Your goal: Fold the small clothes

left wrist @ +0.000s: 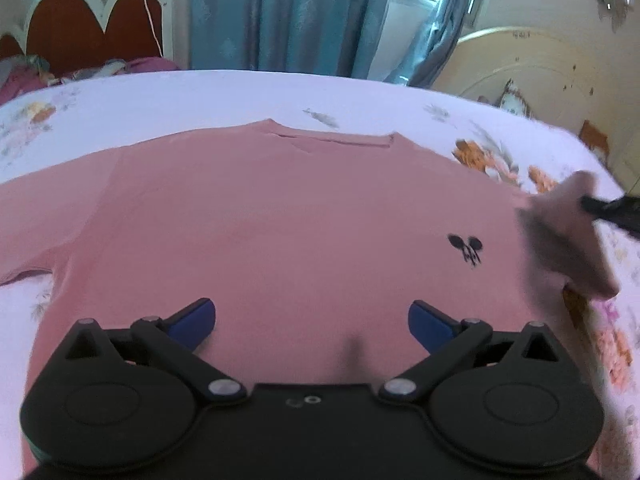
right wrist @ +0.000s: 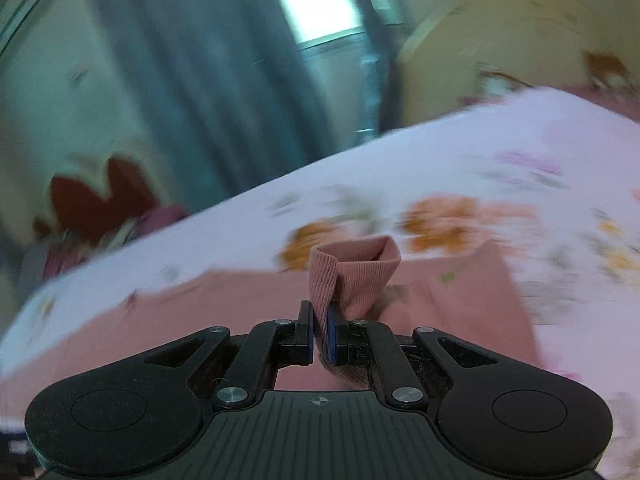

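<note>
— Right claw (right wrist: 319, 334) is pinching the ribbed cuff (right wrist: 354, 272) of the pink sweater's (left wrist: 280, 216) sleeve, lifted at the right edge of the left view.
— And your left claw (left wrist: 312, 324)?
— Spread wide, holding nothing, low centre over the sweater, which lies flat on the flowered sheet (left wrist: 200, 92).
— Which step?
— Folding that sleeve inward, I reckon. Next I carry the cuff across the chest and let go flat.

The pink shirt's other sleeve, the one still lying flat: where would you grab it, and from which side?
At its cuff, the outer end of the flat sleeve, coming in from the sheet side. That end lies loose past the shirt body, so open jaws like the left gripper's can pinch it, probably as the right gripper has pinched the ribbed cuff.
</note>
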`<state>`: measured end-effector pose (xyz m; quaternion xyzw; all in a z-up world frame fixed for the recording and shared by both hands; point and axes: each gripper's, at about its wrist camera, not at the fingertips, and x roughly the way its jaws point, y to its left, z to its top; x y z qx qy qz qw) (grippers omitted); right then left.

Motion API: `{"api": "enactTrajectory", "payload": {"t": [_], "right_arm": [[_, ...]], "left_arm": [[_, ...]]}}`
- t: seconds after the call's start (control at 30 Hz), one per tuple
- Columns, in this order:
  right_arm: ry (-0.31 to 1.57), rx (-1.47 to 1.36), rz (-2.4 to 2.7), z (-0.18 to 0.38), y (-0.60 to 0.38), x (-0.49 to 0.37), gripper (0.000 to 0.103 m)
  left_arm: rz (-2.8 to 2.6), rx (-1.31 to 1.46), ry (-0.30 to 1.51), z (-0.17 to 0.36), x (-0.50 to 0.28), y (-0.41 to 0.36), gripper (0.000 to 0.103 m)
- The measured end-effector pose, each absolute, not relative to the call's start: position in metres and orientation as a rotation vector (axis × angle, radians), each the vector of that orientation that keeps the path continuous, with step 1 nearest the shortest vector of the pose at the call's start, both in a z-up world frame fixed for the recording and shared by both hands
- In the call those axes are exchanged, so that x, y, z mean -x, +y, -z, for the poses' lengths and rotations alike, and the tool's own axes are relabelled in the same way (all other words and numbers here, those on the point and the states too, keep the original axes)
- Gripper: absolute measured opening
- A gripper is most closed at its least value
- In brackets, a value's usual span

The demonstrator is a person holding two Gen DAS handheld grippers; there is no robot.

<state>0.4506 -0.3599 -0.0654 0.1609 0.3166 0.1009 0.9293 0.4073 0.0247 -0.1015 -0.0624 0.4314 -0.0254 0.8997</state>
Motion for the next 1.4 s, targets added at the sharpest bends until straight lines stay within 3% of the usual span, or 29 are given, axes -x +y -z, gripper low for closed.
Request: {"api": "enactTrajectory", "payload": {"t": [0.37,0.53,0.57,0.6,0.67,0.77,0.87,1.0,1.07,1.13,1.4], "right_arm": [[0.755,-0.153,-0.457,0.115,-0.131,-0.466,0.006],[0.863,-0.074,-0.513,0.147,-0.083,-0.471,0.007],[0.848,-0.053,-0.499,0.147,-0.081,-0.467,0.011],[0.831,-0.045,-0.498,0.145,-0.082,-0.463,0.032],[0.794,-0.054,-0.472,0.139,-0.096,-0.453,0.051],[0.787,-0.079,-0.388,0.137,-0.127,-0.443,0.050],[0.827,-0.110,-0.301,0.139,-0.177,-0.429,0.019],[0.878,-0.155,-0.231,0.143,-0.232,-0.428,0.019],[0.884,-0.160,-0.206,0.144,-0.251,-0.426,0.019],[0.879,-0.186,-0.150,0.145,-0.271,-0.421,0.019],[0.825,-0.343,-0.043,0.147,-0.319,-0.416,0.019]], "left_arm": [[0.102,0.261,0.868,0.094,-0.422,0.119,0.100],[0.169,0.310,0.881,0.101,-0.432,0.125,0.084],[0.184,0.324,0.883,0.103,-0.435,0.123,0.084],[0.201,0.333,0.884,0.106,-0.439,0.120,0.082],[0.250,0.358,0.894,0.113,-0.451,0.107,0.076],[0.328,0.392,0.924,0.132,-0.472,0.082,0.064],[0.368,0.421,0.979,0.152,-0.493,0.053,0.054],[0.371,0.443,0.983,0.163,-0.507,0.027,0.049],[0.358,0.449,0.974,0.169,-0.517,0.018,0.035],[0.356,0.453,0.970,0.173,-0.524,0.015,0.006],[0.301,0.434,0.756,0.124,-0.486,0.061,0.006]]}}
